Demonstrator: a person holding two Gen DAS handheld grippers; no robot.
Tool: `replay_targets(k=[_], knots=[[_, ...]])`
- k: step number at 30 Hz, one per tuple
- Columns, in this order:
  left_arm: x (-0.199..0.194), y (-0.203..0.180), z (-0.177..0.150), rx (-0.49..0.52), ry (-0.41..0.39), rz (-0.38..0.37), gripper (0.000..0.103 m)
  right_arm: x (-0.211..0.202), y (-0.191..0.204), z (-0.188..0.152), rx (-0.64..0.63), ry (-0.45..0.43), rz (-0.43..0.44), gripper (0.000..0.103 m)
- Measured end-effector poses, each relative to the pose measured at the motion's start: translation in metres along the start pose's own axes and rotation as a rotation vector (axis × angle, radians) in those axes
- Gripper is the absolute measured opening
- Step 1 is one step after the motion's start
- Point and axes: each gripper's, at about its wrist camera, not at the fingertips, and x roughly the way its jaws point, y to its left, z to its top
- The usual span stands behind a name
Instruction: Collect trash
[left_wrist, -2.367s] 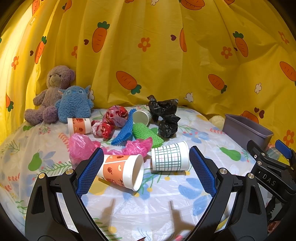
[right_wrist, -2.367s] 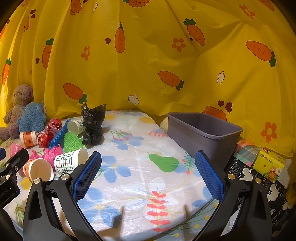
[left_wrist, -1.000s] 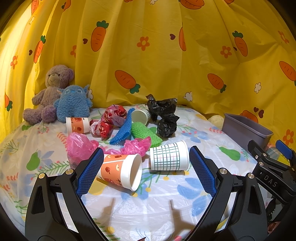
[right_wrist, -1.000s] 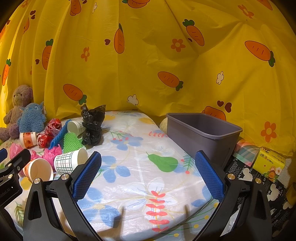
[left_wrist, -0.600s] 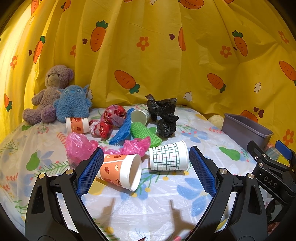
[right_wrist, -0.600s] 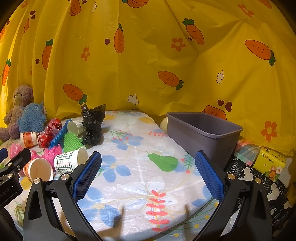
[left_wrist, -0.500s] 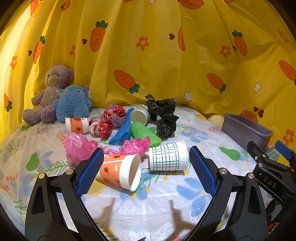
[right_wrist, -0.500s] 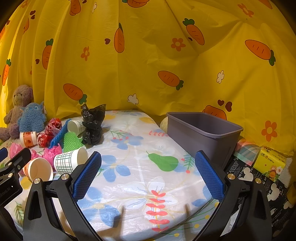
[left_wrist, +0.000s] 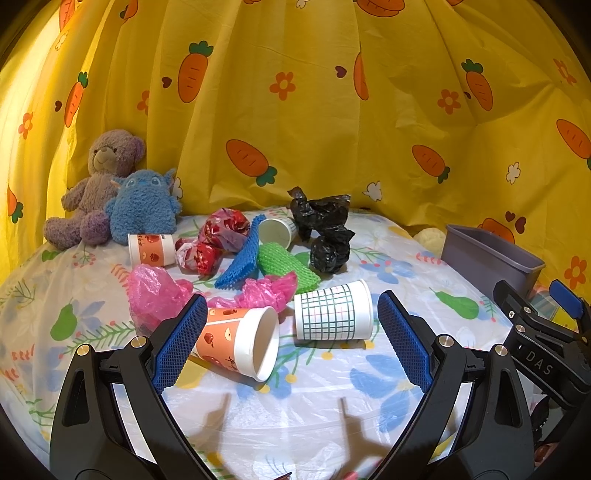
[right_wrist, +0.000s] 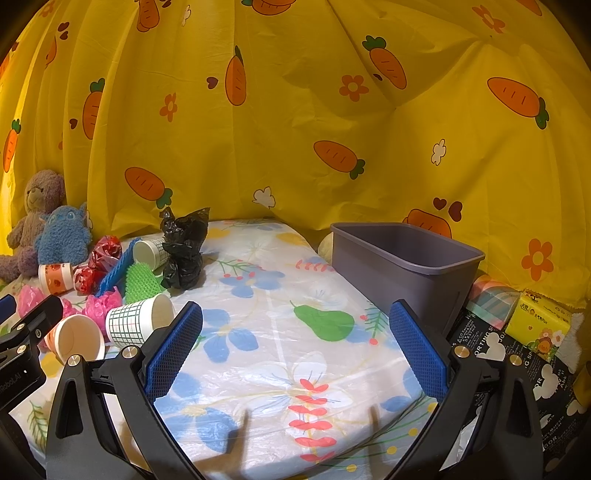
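Observation:
Trash lies on the flowered table cover. An orange-printed paper cup (left_wrist: 236, 341) lies on its side just beyond my open left gripper (left_wrist: 291, 334), with a green-grid cup (left_wrist: 332, 315) beside it. Behind them are pink plastic bags (left_wrist: 155, 291), a green mesh piece (left_wrist: 284, 264), a blue mesh piece (left_wrist: 240, 258), red wrappers (left_wrist: 214, 240), two more cups (left_wrist: 151, 249) and crumpled black bags (left_wrist: 325, 232). My right gripper (right_wrist: 295, 343) is open and holds nothing, over bare cover; the grey bin (right_wrist: 402, 258) stands to its far right.
Two plush toys (left_wrist: 110, 195) sit at the back left against the yellow carrot curtain (left_wrist: 295, 110). Right of the bin lie a yellow tissue pack (right_wrist: 539, 321) and a black printed bag (right_wrist: 517, 365). The table's right edge runs past the bin.

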Motion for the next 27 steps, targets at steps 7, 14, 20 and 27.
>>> replay_targets(k=[7, 14, 20, 27], knots=[[0.0027, -0.0037, -0.0010, 0.005, 0.000, 0.000, 0.092, 0.0003, -0.0004, 0.0004, 0.001, 0.000, 0.000, 0.098], [0.0039, -0.0076, -0.0001, 0.008, 0.002, -0.003, 0.092, 0.0007, -0.0007, 0.0001, 0.002, 0.002, 0.000, 0.098], [0.0045, -0.0091, 0.0014, 0.012, 0.000, -0.007, 0.092, 0.0012, -0.0011, 0.0004, 0.003, 0.002, 0.000, 0.098], [0.0058, -0.0077, 0.0005, 0.011, 0.001, -0.004, 0.092, 0.0025, -0.0029, 0.0005, 0.012, 0.008, 0.010, 0.098]])
